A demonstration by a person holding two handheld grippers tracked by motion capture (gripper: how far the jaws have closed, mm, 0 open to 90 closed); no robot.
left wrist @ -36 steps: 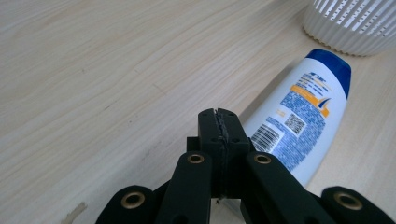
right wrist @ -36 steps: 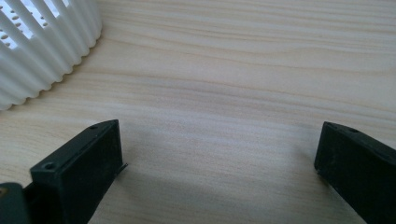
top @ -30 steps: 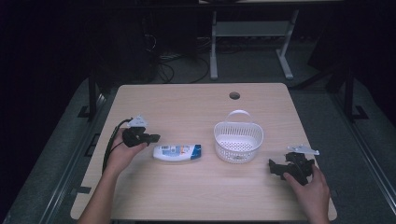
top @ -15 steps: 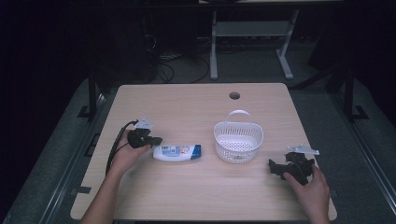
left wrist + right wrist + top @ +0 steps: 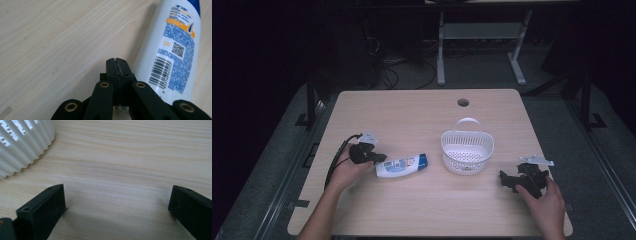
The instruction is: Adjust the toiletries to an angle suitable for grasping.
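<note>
Bottle [image 5: 402,165] lies flat on the table [image 5: 412,115], left of the white basket [image 5: 467,151]. Left gripper [image 5: 117,65] jaws fully closed, nothing between them, tips just beside the bottle's base end. Right gripper [image 5: 117,202] wide open, empty, near the basket.

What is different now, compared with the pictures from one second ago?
The left gripper has moved a little toward the bottle, and its shut tips now lie beside the bottle's bottom end; nothing is held. The bottle, the basket and the right gripper with its open jaws stayed where they were on the table.
</note>
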